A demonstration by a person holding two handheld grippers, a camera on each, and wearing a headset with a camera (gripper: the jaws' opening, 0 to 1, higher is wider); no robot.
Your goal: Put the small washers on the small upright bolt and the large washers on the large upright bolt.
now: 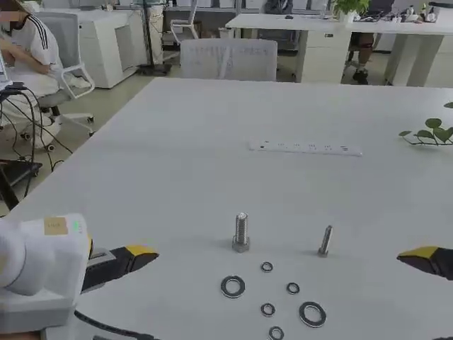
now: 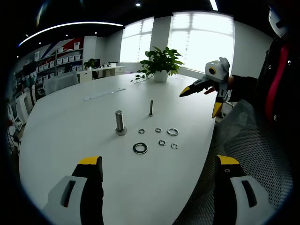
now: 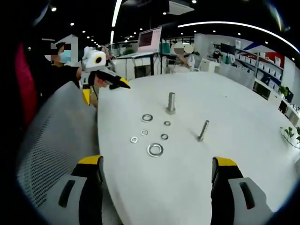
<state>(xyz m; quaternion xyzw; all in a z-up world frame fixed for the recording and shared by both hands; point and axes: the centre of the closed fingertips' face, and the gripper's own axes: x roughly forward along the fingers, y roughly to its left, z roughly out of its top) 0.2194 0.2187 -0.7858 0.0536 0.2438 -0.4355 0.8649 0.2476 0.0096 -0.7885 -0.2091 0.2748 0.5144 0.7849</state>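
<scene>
the white table (image 1: pixel 212 127) carries everything close to its near edge. the left gripper (image 2: pixel 158 161) hangs over that edge toward the left, claw spread wide and holding nothing. the right gripper (image 3: pixel 157 161) hangs toward the right, just as wide and empty. the large bolt (image 1: pixel 241 234) stands upright, and the small bolt (image 1: pixel 325 241) is upright to its right, well apart. between the bolts and the near edge lie two large washers (image 1: pixel 233 286) and four small washers (image 1: pixel 267 267), all flat on the table.
</scene>
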